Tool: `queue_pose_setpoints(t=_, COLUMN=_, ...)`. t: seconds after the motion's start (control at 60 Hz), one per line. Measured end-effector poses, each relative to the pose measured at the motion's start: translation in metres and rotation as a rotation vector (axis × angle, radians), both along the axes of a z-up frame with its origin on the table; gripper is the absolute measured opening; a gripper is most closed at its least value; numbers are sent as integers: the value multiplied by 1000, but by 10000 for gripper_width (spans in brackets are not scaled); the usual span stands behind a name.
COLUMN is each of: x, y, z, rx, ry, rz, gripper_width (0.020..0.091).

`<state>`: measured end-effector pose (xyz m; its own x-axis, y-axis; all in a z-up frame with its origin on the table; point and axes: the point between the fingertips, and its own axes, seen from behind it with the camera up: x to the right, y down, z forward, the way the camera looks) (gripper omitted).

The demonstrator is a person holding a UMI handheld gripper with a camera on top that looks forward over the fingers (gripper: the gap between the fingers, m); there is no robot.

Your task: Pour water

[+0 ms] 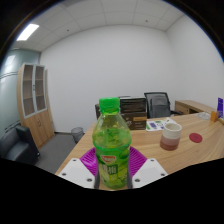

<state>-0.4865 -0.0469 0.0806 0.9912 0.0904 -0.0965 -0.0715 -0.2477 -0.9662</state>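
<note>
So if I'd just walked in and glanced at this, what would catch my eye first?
Most likely the green plastic bottle with its green cap, held upright right up front between the gripper's two fingers, whose purple pads press on its sides. Next, the paper cup standing on the wooden table beyond and to the right of the bottle. Behind them is an office room with black chairs and a tall wooden cabinet on the left wall.

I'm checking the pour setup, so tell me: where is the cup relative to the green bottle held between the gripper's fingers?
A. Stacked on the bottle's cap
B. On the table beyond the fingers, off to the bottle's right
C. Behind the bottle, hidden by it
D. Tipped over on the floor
B: the cup stands upright on the wooden table, apart from the green bottle that the gripper clamps.
</note>
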Motion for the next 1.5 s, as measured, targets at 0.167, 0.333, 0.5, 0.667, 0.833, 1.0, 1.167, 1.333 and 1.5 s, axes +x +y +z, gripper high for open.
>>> queue_pose_setpoints(t=0.167, x=19, y=16, z=-1, rx=-120, ry=186, rz=-53, gripper_width=369)
queue_pose_setpoints(t=0.333, x=45, y=54, z=23, rx=-202, ry=484, rz=-149, gripper_width=367)
queue_pose_setpoints(t=0.5, x=65, y=91, z=45, rx=-249, ry=946, rz=-250, gripper_width=368)
queue_pose_setpoints(t=0.667, x=74, y=112, z=42, rx=-312, ry=1318, rz=-315, gripper_width=367)
queue_pose_setpoints(t=0.833, x=90, y=121, z=39, rx=-334, ry=1526, rz=-372, gripper_width=366)
queue_pose_setpoints(t=1.0, x=98, y=127, z=33, rx=-378, ry=1734, rz=-427, gripper_width=365)
queue_pose_setpoints(t=1.167, x=97, y=129, z=38, rx=-393, ry=1766, rz=-406, gripper_width=366)
queue_pose_setpoints(t=1.333, x=103, y=124, z=54, rx=-387, ry=1626, rz=-361, gripper_width=367)
queue_pose_setpoints(t=1.5, x=144, y=122, z=115, rx=-250, ry=1163, rz=-218, gripper_width=368)
